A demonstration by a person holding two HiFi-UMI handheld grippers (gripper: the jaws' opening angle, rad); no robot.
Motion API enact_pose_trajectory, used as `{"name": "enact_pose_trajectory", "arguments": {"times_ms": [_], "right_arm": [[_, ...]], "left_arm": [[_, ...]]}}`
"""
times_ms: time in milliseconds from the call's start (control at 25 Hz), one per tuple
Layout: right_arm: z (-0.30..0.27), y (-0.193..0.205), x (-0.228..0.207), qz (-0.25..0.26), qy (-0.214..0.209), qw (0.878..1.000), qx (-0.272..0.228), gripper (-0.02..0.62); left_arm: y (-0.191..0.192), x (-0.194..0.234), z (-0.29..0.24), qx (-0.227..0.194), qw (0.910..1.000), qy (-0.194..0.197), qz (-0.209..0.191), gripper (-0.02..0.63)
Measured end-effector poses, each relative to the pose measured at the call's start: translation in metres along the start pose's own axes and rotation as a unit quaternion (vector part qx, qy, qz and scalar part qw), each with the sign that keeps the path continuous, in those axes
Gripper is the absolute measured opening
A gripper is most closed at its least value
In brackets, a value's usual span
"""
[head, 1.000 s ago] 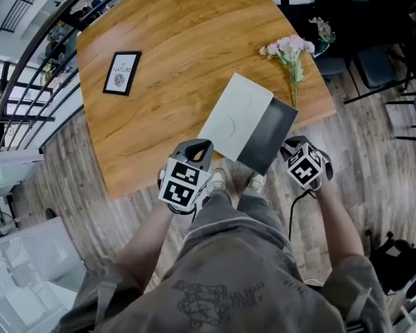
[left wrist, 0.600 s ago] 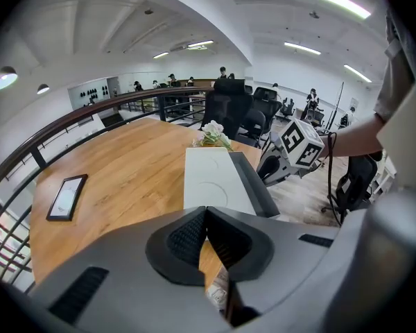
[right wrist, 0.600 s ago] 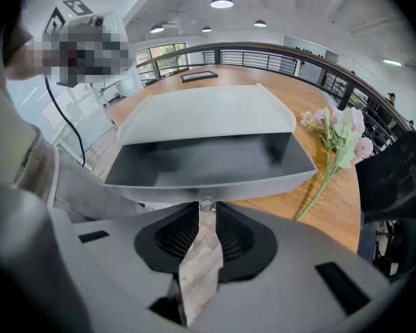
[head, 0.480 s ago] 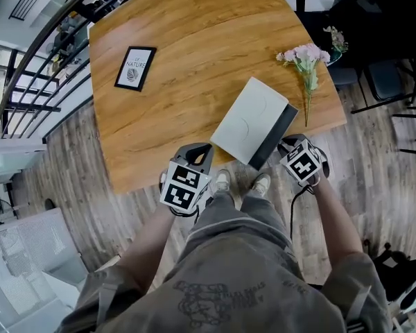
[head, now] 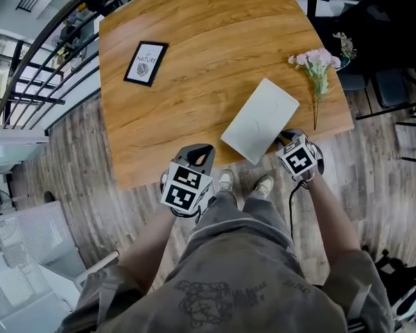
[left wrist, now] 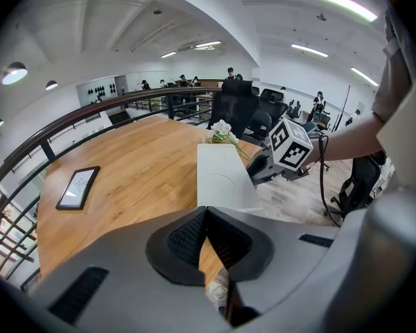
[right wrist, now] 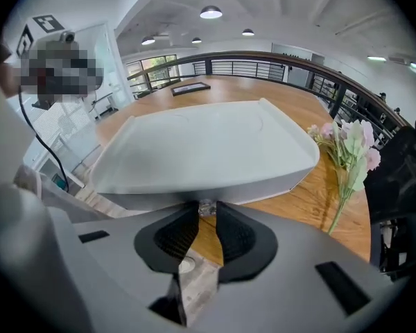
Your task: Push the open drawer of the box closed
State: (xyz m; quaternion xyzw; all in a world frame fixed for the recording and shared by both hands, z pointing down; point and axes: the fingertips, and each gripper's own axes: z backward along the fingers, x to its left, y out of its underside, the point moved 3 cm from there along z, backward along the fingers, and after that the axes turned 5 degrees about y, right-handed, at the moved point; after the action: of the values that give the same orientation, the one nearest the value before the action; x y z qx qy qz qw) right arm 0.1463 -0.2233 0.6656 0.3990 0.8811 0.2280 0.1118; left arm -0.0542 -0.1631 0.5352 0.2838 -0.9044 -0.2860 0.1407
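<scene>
Only the right gripper view shows the small knob [right wrist: 206, 207] pinched between the right gripper's [right wrist: 208, 215] jaws. The knob sits on the drawer [right wrist: 263, 188], pushed into the white box [head: 260, 120] at the table's [head: 194, 40] near edge. The left gripper's [left wrist: 206, 214] jaws meet, empty. Flowers [head: 317, 64] lie beside the box, and a framed print [head: 145, 63] lies well apart.

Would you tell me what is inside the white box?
Only its plain outside shows: the white box looks closed, hiding any contents. The right gripper holds its knob.
</scene>
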Motion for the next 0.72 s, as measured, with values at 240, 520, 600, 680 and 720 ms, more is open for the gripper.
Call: {"name": "enact_pose_trajectory", "arguments": {"times_ms": [240, 520, 600, 680, 720], "right_arm": [[0.026, -0.005, -0.016, -0.017, 0.032, 0.999, -0.03, 0.1], [0.121, -0.062, -0.034, -0.028, 0.077, 0.987, -0.135, 0.081], [0.156, -0.083, -0.034, -0.02, 0.097, 0.979, -0.176, 0.07], [0.193, -0.102, -0.034, -0.013, 0.119, 0.968, -0.222, 0.064], [0.211, -0.111, -0.034, -0.013, 0.129, 0.961, -0.244, 0.063]], "left_arm": [[-0.007, 0.007, 0.009, -0.02, 0.9998, -0.007, -0.005, 0.017], [-0.062, 0.017, 0.04, -0.091, 0.9948, -0.018, -0.042, 0.017], [-0.084, 0.016, 0.051, -0.119, 0.9911, -0.019, -0.057, 0.017], [-0.108, 0.013, 0.066, -0.15, 0.9858, -0.019, -0.074, 0.017], [-0.12, 0.012, 0.074, -0.167, 0.9824, -0.018, -0.081, 0.017]]}}
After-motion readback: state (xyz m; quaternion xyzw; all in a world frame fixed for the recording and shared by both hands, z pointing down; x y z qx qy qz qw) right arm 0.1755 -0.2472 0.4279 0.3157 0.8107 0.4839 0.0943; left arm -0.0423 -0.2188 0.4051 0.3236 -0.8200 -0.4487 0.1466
